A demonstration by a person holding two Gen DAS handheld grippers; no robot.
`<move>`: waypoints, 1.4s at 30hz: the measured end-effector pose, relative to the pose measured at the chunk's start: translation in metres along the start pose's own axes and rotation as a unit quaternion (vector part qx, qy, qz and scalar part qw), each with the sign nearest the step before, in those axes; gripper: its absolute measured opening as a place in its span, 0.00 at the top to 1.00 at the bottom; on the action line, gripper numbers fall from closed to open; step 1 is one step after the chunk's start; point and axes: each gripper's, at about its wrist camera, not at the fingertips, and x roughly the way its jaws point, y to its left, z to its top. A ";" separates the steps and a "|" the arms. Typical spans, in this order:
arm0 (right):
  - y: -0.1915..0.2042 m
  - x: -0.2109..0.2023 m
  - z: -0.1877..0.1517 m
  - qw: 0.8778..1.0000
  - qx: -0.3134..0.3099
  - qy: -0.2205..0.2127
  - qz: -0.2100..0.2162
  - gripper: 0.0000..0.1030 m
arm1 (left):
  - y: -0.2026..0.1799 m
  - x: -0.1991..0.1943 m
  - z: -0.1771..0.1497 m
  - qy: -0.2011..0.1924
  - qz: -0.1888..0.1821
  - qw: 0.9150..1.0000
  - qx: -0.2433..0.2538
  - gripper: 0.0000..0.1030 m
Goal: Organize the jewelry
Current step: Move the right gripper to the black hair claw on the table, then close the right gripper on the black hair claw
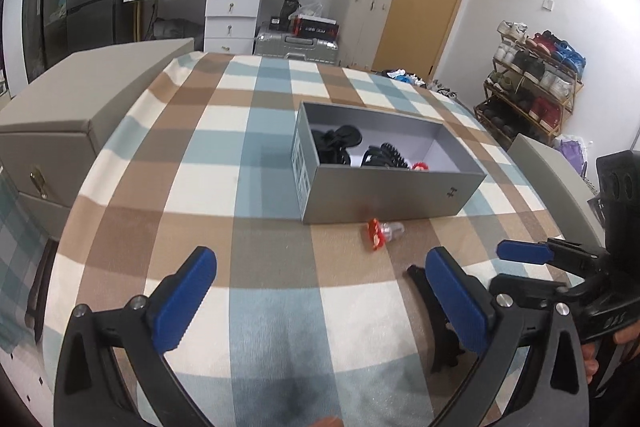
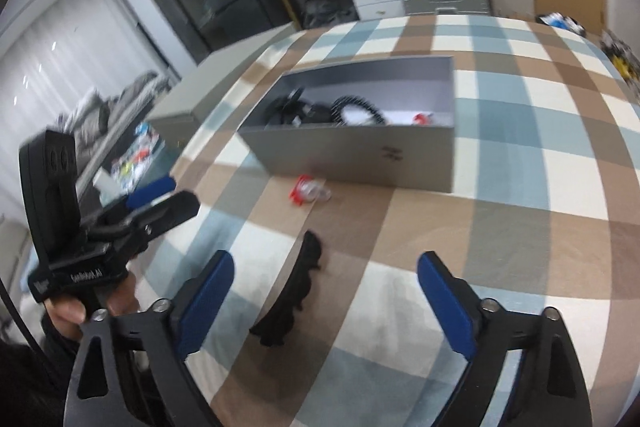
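Observation:
An open grey box stands on the checked tablecloth and holds black hair accessories and a small red piece. It also shows in the right wrist view. A red and clear hair clip lies on the cloth just in front of the box, also in the right wrist view. A black hair clip lies on the cloth between the right gripper's fingers, nearer the left one. My left gripper is open and empty above the cloth. My right gripper is open.
A beige lidded case stands at the table's left edge. Another grey lid or box sits at the right edge. White drawers, suitcases and a shoe rack stand behind the table.

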 end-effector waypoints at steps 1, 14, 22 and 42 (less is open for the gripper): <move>0.003 0.003 -0.001 1.000 -0.006 0.002 -0.004 0.25 | 0.000 0.000 -0.002 0.002 0.002 1.000 0.000 0.01; 0.022 0.030 -0.013 0.999 -0.016 0.038 0.022 0.58 | 0.008 0.018 -0.020 0.031 0.028 0.999 0.005 0.01; 0.024 0.040 -0.014 0.998 -0.036 0.045 0.007 0.72 | 0.004 0.018 -0.022 0.040 0.033 0.999 0.008 0.01; 0.006 0.018 -0.011 0.999 -0.005 -0.007 0.041 1.00 | -0.004 0.020 -0.022 0.050 0.038 0.998 0.023 0.01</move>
